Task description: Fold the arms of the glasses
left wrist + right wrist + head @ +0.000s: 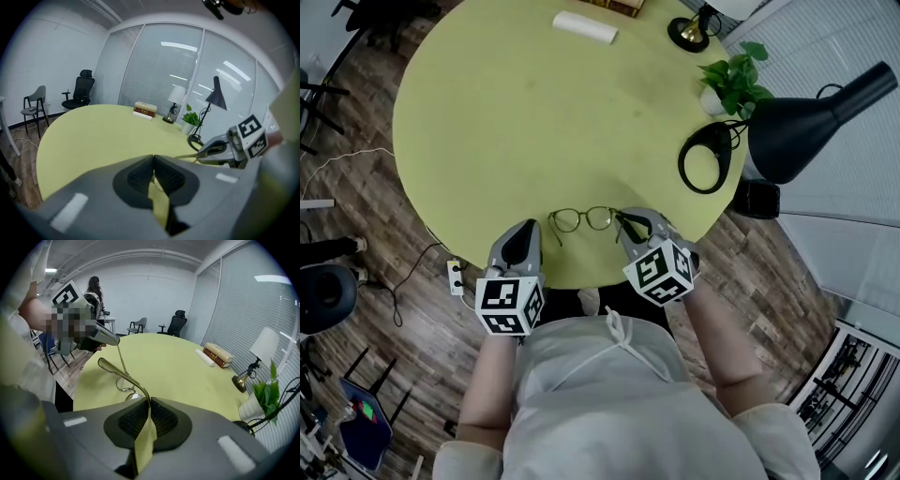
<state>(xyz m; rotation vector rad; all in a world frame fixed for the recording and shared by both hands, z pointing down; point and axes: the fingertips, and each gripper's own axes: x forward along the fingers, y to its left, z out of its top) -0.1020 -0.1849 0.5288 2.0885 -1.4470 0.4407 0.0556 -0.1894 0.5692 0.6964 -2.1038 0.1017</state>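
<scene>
The round yellow-green table (534, 112) fills the head view, its far edge cut off at the top. The black desk lamp (806, 117) leans out past the table's right rim. Both hands reach side by side over the near rim, marker cubes up. The left gripper (528, 234) is pressed together on the tip of one thin temple. That temple is barely visible between the pads in the left gripper view. The right gripper (630, 225) pinches the other temple (130, 380), which curves up out of its closed jaws. The glasses (584, 218) are between the two grippers near the table's front edge, their frame partly hidden behind the right gripper in its own view.
</scene>
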